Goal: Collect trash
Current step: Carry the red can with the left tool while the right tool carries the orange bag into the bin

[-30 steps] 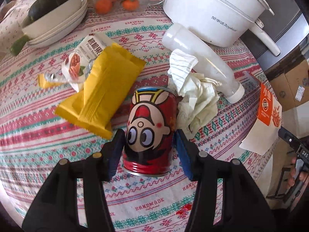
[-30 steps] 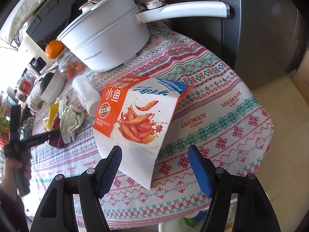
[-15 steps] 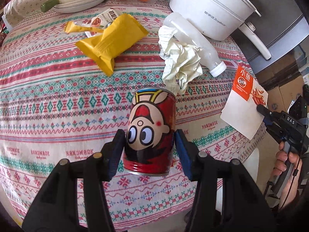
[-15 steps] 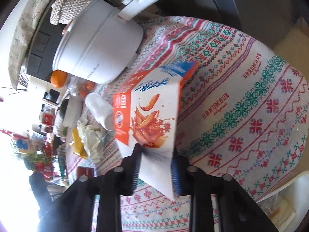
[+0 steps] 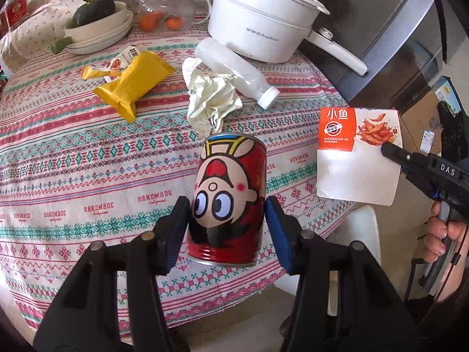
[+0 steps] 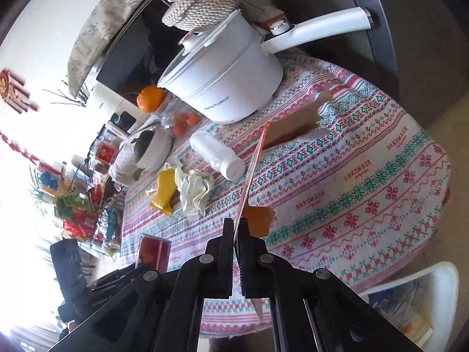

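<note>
Two grippers each hold trash above the desk [image 5: 73, 158]: the left gripper [image 5: 225, 223] has its fingers half-spread around a red can [image 5: 228, 193], and the right gripper [image 6: 236, 243] has its fingers pinched tight on a snack packet [image 5: 359, 158] near the desk's edge.

Your tablecloth [image 5: 88, 158] repeats "HANDMADE" in brown along its woven bands, readable in both wrist views. The white pot [image 5: 261, 26] carries a grey brand mark ending "Royalstar"; the characters before it are too small to read. The snack packet [image 5: 357, 152] you're holding shows "小鱼" in white on its orange panel; the fine print below is illegible. Your right gripper [image 5: 390, 149] body reads "DAS". The red can [image 5: 230, 196] has a cartoon face only.
</note>
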### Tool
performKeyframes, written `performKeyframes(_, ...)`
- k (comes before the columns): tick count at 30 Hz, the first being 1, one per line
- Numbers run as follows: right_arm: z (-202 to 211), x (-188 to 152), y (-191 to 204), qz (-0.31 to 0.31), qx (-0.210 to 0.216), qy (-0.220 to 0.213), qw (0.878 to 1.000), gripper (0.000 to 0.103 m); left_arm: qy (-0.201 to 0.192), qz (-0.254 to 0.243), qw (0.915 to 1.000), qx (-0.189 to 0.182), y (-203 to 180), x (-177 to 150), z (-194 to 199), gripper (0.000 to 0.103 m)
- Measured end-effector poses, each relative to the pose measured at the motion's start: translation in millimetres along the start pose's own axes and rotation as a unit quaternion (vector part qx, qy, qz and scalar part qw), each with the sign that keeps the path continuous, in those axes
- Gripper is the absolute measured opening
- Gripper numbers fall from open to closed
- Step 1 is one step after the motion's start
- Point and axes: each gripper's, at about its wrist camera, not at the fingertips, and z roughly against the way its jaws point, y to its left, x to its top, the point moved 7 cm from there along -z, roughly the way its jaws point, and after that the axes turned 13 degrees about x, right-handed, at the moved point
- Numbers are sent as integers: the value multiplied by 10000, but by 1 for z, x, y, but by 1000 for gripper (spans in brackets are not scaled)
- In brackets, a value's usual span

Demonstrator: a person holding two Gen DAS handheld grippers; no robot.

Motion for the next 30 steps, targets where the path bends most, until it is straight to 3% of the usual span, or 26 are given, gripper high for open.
performKeyframes(4,20,-10,6,93,-50,69,9999,4,134,-245,9996,-57,-13,-13,-4,55)
performKeyframes(10,50,-26,6,88,-27,30,10000,4,37,-419,9989,-198,-24,-17,10,55)
performKeyframes(14,73,-41,1,99,-101,34,9999,4,62,-770,9965,-314,-50,-28,8,55)
performKeyframes(21,113,-64,-16,77,-238,50,9997,4,14,-1483,9865,-701,-109,-51,21,55)
performKeyframes(30,151,-87,-52,-41,-611,57,9981,4,268,-2089,9735,-889,-166,-84,16,55)
